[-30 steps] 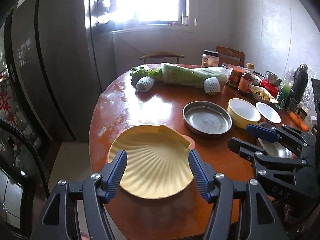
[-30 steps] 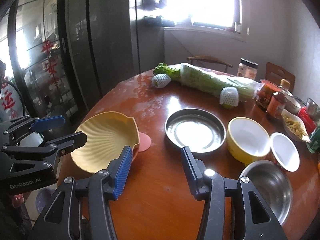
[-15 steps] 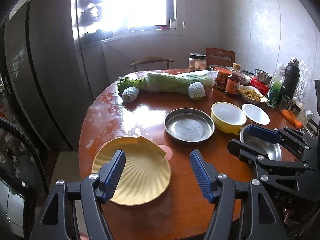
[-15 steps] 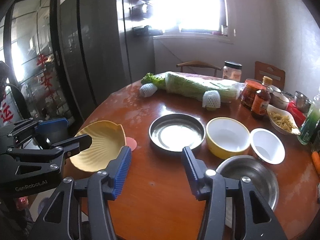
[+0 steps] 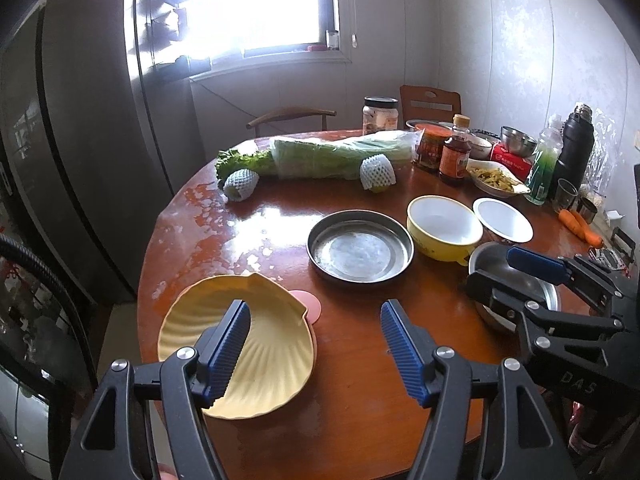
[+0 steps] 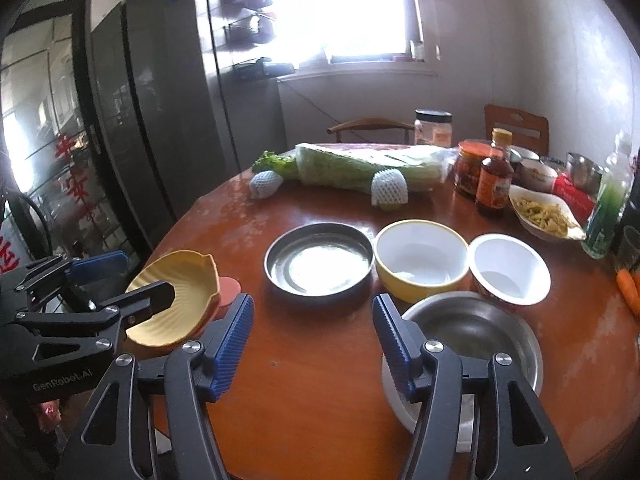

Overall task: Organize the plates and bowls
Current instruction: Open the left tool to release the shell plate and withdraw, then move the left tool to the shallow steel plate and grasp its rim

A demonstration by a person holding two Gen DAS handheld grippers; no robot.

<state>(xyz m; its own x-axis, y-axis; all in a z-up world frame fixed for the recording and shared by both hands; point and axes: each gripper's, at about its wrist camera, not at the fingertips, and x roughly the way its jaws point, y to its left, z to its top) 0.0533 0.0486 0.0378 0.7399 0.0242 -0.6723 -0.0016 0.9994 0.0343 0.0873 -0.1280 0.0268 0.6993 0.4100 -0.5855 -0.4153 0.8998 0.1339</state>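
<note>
Both grippers had drawn back from the ribbed yellow shell plate (image 5: 256,344), at the glossy wooden table's (image 5: 360,380) near-left edge. Left gripper (image 5: 316,348) jaws apart, empty; right gripper (image 6: 314,344) jaws opening, empty. Round steel pan (image 6: 318,260) lay centrally.

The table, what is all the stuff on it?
shell-shaped plate: one, yellow, near left edge of table
pink disc: one, partly under the shell-shaped plate
metal plate: one, silver, table middle
yellow bowl: one, white inside, right of metal plate
white bowl: one, right of yellow bowl
steel bowl: one, near right
cabbage: one, green, wrapped, far side
foam-netted fruit: two, white, by cabbage
sauce bottle: one, brown
carrots: orange, far right
left hand-held gripper: open, empty
right hand-held gripper: opening, empty
</note>
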